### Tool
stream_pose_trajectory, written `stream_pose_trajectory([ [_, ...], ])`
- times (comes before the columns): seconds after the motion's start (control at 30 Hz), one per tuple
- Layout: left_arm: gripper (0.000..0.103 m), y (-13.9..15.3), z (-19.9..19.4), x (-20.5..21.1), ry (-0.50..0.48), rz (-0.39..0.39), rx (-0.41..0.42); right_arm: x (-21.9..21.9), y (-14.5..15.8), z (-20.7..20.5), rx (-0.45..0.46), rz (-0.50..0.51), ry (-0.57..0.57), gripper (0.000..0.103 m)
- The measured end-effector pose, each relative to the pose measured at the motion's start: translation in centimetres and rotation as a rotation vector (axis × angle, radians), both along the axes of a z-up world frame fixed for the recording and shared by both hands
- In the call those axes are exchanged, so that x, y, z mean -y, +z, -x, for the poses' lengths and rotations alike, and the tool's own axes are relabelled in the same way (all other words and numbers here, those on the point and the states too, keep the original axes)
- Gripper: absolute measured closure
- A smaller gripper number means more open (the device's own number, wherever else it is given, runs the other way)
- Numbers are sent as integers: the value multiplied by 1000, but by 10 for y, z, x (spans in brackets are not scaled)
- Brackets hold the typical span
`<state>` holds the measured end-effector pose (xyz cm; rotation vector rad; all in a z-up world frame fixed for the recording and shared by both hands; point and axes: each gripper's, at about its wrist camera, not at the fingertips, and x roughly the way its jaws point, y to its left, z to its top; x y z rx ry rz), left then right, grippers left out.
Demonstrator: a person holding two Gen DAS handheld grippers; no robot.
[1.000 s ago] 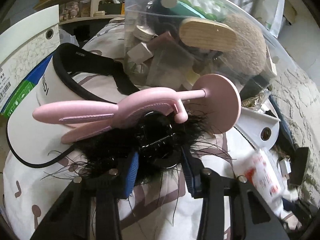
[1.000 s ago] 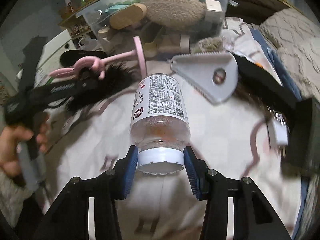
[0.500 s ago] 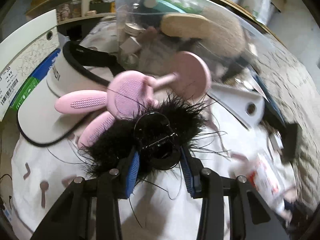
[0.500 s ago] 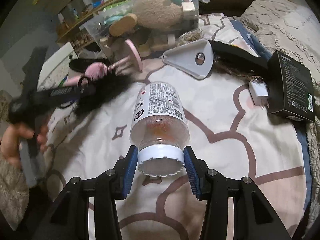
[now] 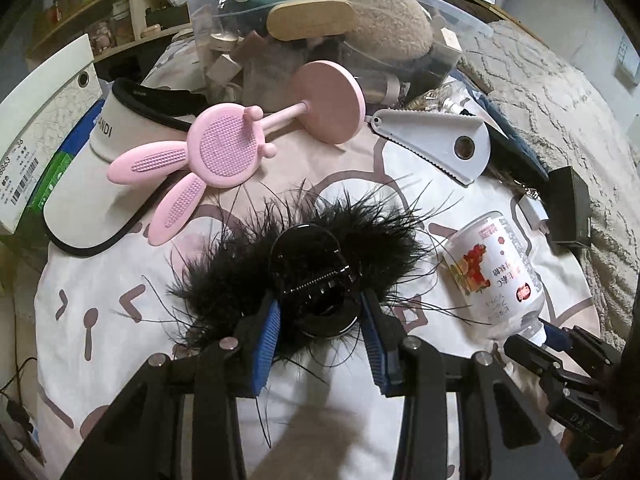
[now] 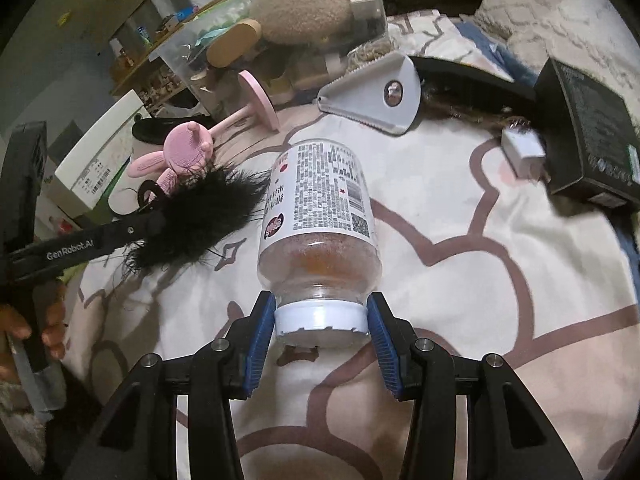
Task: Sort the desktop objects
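Note:
My left gripper (image 5: 322,332) is shut on a black feathery hair claw (image 5: 312,268) and holds it above the bedspread. It also shows in the right wrist view (image 6: 200,216). My right gripper (image 6: 322,328) is shut on the white cap of a clear plastic bottle (image 6: 320,216) with a printed label, held lying forward. The bottle also shows in the left wrist view (image 5: 492,276). A pink rabbit-shaped stand (image 5: 224,148) lies on its side past the claw, partly on a white sun visor (image 5: 100,160).
A clear storage bin (image 5: 320,32) full of items stands at the back. A grey triangular tool (image 5: 444,144), a white charger (image 6: 520,152) and a black box (image 6: 588,132) lie on the right. White boxes (image 5: 36,120) stand at the left.
Both grippers have pulled back and up with their objects. The pink stand, which rested on the claw, now lies apart from it with its face turned up.

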<state>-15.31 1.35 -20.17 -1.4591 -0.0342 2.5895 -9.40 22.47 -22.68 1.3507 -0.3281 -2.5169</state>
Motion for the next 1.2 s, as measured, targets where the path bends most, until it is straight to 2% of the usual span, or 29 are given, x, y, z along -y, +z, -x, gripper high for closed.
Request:
stream_pose_trajectory([
  [0.07,63,1,3,0,7,11,-7,1,-3,1,19,1,-3,50],
  [0.1,62,1,4,0,11,16,-9,2,-5,1,28,-2,-6,41],
  [0.13,53,1,4,0,17,19,-10,3,-7,1,37,-7,-10,32],
  [0.17,42,1,5,1,24,19,-12,4,-8,0,43,-14,-13,29],
  [0.23,36,2,6,3,38,12,-16,7,-11,-1,66,-24,-9,27],
  [0.4,31,4,17,5,73,30,-36,8,-17,1,97,-24,-35,26],
  [0.47,30,2,22,5,80,41,-37,8,-18,0,103,-26,-43,18],
  [0.5,30,0,24,5,84,44,-35,8,-18,0,105,-27,-44,11],
  [0.53,30,-2,26,4,87,47,-33,9,-19,-2,105,-31,-45,8],
  [0.7,30,-10,29,7,101,65,-25,16,-24,-11,109,-101,-27,8],
  [0.77,30,-11,25,11,99,64,-16,17,-26,-15,103,-122,-3,5],
  [0.8,30,-10,21,14,98,69,-8,18,-27,-17,107,-124,6,0],
  [0.93,29,-8,10,24,93,93,29,20,-30,-20,103,-143,14,0],
  [1.2,19,6,5,30,139,210,-44,26,-34,-17,114,-205,28,0],
])
